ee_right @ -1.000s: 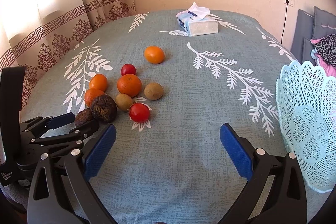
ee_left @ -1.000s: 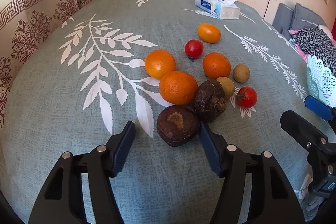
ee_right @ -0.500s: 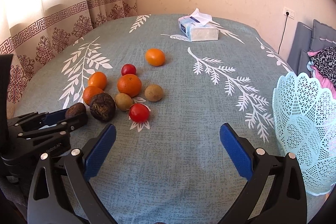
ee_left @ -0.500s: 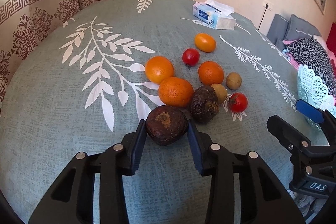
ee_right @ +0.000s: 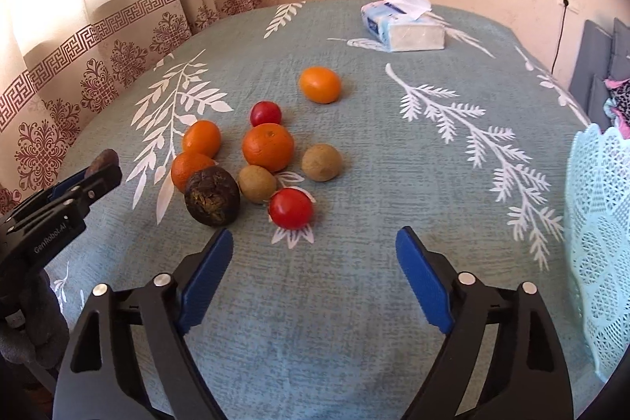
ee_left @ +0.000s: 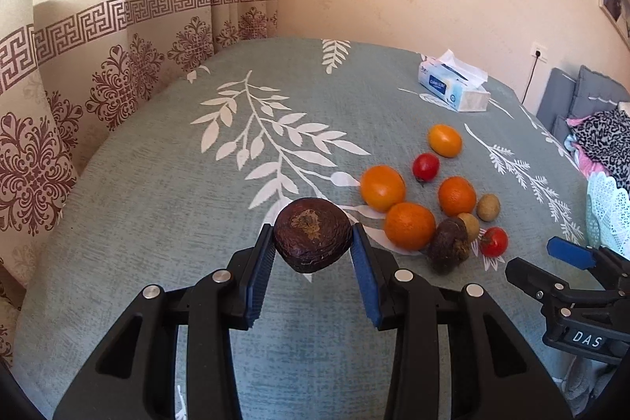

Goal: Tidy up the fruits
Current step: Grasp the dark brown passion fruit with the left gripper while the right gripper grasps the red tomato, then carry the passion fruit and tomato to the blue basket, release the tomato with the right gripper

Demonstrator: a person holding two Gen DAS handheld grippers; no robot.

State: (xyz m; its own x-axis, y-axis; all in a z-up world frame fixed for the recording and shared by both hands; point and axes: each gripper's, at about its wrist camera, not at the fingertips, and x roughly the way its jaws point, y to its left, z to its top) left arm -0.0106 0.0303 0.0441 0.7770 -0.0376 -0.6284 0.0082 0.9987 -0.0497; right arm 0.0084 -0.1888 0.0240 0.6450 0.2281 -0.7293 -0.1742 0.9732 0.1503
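Here, grey-green leaf-printed surface (ee_right: 354,302) lying beside patterned curtains (ee_left: 98,65), left tongs (ee_left: 313,254) gripping a dark wrinkled fruit (ee_left: 312,239) above it, right tongs (ee_right: 315,262) closing, nothing between them, just short of the red tomato (ee_right: 290,209).

A tissue box (ee_right: 401,26) sits on the leaf-patterned tablecloth (ee_right: 354,321), with patterned curtains (ee_left: 78,85) behind.
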